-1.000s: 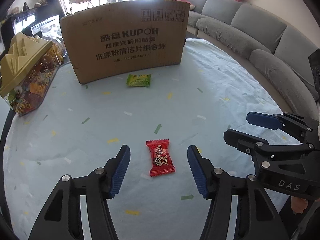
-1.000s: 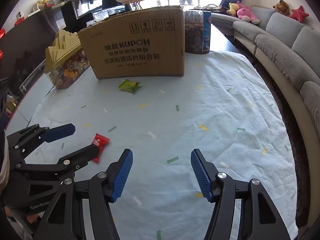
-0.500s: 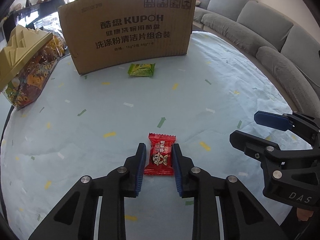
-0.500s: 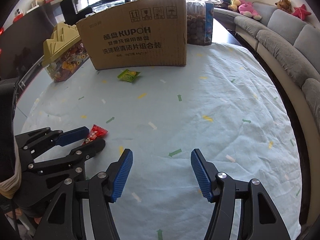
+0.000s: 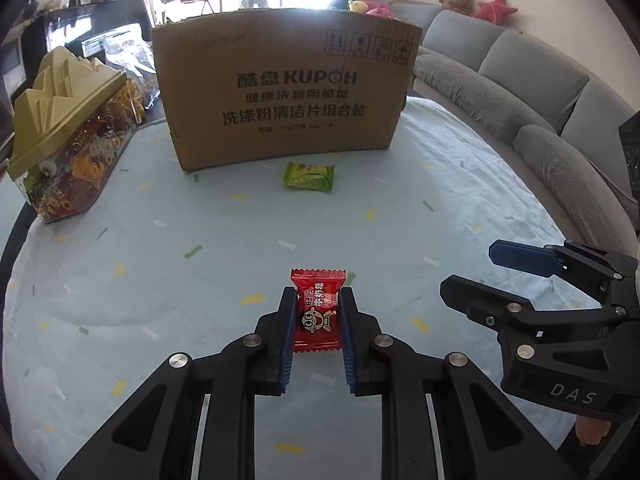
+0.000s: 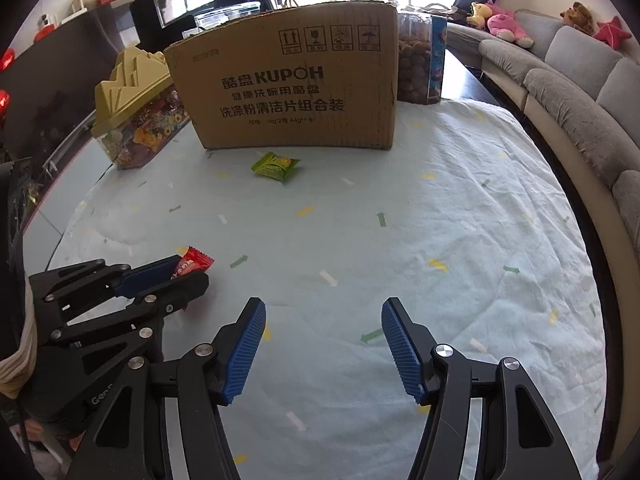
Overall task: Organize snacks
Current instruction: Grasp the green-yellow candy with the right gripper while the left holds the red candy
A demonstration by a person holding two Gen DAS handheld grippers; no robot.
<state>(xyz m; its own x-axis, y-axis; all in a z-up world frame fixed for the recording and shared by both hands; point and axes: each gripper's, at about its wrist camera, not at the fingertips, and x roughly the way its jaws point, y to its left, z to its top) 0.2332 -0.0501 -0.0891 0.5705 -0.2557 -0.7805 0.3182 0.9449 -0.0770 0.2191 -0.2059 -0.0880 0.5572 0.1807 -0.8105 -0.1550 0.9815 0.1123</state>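
Observation:
My left gripper is shut on a red candy packet, held just above the pale blue tablecloth. The packet also shows in the right wrist view, pinched between the left gripper's fingers. A green snack packet lies in front of a brown cardboard box; it also shows in the right wrist view. My right gripper is open and empty over the cloth, to the right of the left one.
A clear snack container with a yellow lid stands at the left of the box. A tall jar of brown snacks stands behind the box's right end. A grey sofa curves along the table's right side.
My left gripper closed from wide open onto the red candy packet and has lifted it slightly. The right gripper stayed open and barely moved.

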